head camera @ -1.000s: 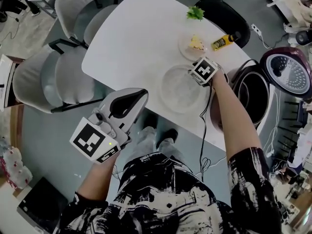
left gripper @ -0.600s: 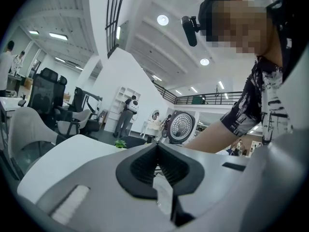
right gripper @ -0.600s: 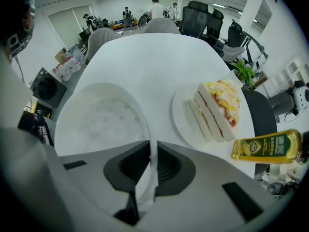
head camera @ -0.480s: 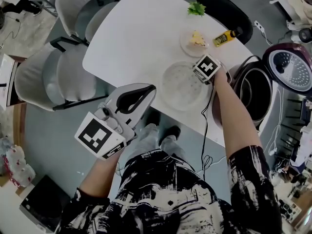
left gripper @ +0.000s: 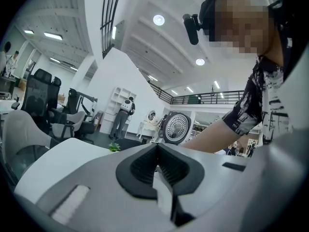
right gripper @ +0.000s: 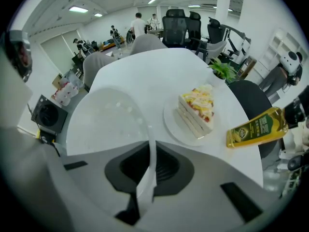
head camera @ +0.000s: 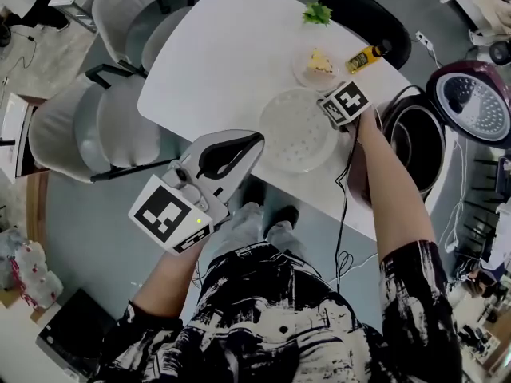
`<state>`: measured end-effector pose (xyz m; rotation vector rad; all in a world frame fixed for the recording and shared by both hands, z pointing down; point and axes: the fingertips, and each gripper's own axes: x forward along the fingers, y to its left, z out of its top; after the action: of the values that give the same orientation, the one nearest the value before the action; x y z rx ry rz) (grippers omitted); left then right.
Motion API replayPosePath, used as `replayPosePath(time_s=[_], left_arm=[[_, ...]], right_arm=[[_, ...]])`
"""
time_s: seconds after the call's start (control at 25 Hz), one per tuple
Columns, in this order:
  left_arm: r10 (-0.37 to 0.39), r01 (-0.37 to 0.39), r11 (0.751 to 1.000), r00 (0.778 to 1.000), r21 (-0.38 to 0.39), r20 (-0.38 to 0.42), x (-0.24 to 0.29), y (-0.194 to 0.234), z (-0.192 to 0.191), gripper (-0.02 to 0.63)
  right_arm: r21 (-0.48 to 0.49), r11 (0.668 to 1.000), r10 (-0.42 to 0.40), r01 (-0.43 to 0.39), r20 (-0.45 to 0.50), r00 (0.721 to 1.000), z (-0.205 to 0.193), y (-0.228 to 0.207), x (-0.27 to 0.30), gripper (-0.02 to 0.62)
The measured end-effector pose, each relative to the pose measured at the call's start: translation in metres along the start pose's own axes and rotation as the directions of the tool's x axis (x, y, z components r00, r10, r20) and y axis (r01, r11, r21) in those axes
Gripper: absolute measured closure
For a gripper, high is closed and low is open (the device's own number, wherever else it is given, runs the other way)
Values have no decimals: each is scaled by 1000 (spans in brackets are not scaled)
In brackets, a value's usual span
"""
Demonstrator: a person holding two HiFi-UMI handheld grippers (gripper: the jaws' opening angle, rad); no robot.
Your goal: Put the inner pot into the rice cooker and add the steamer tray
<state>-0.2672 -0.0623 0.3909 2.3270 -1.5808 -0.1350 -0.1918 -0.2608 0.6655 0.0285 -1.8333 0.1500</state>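
Note:
The translucent white steamer tray [head camera: 294,130] lies at the near right of the white table [head camera: 231,54]. My right gripper [head camera: 335,118] points steeply down at the tray's right edge and is shut on its rim [right gripper: 148,161]. That thin rim runs up between the jaws in the right gripper view. The open rice cooker [head camera: 415,146] stands just right of the table with the dark inner pot in it and its lid [head camera: 473,102] raised. My left gripper [head camera: 254,140] hovers off the table's near edge, shut and empty.
A slice of cake on a plate [head camera: 318,62], a yellow oil bottle [head camera: 366,54] and a small green plant [head camera: 317,12] sit beyond the tray. Grey chairs [head camera: 96,126] stand at the table's left. A black cord [head camera: 343,214] hangs down at the table's near edge.
The right gripper has closed on the tray's rim and risen slightly with it. The left gripper has drifted a little toward the table.

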Motion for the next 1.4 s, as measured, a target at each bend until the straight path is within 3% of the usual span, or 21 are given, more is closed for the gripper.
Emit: replayPosePath(time_s=[0.2,0.48,0.64,0.8,0.88,0.96,1.12,1.24,1.32,1.4], left_arm=[[-25,25,999,1000,23,9,7,-13,15,601],[-109,106,990,993,91,36,29,-46,52,601],[-168,160,979,985,125,50,46,-79,71,601],[-254,244,957,966,155,52,75,-114,84,601],[-305,294,941,951,168,46,92,-132,87,601],[-344,333,927,938,174,36,107,-150,87,601],[-405,398,900,914,178,5,133,-188,80,601],[-452,449,876,892,176,-25,148,-208,71,601],[-469,468,866,883,175,-39,154,-216,65,601],[-476,477,862,878,172,-47,157,-219,61,601]], right_arm=[[68,997,14,-20,96,995,31,2,-42,594],[126,992,-57,30,218,974,63,-18,-159,594],[197,977,-124,75,249,961,41,-36,-239,594],[339,934,-206,109,263,943,-16,-60,-312,594],[438,890,-253,122,253,934,-59,-72,-339,594],[552,825,-294,119,241,925,-108,-82,-357,594],[751,652,-358,105,183,916,-215,-97,-361,592],[842,525,-389,123,109,915,-282,-98,-338,594],[875,467,-393,128,76,917,-308,-95,-319,594],[892,433,-389,127,58,920,-321,-93,-304,592]])
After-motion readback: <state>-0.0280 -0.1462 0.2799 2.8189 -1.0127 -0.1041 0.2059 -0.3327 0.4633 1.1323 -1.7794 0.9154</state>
